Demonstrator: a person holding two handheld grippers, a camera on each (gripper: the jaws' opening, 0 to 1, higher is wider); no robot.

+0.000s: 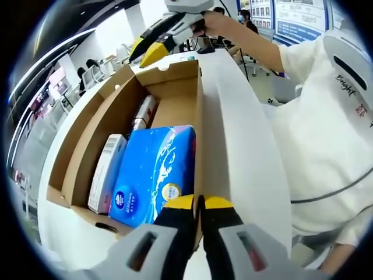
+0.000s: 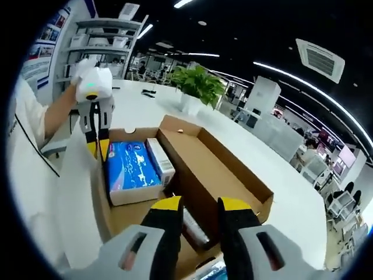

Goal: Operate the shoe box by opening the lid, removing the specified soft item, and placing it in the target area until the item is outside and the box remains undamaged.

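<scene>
1. In the left gripper view, the shoe box (image 1: 125,111) is seen open on the white bench (image 1: 245,146); a slim white carton (image 1: 106,172) lies at the left, with the blue soft pack (image 1: 154,172) beside it.
2. The left gripper (image 1: 199,204) is shown with fingers (image 1: 218,202) together, clamped on the right box wall.
3. In the right gripper view, the right gripper (image 2: 198,205) is shown over the box's near end, fingers slightly apart, nothing held.
4. The step in hand is judged to be removal: the pack is best pinched at an edge and lifted straight up, the wall being steadied without crushing.
</scene>
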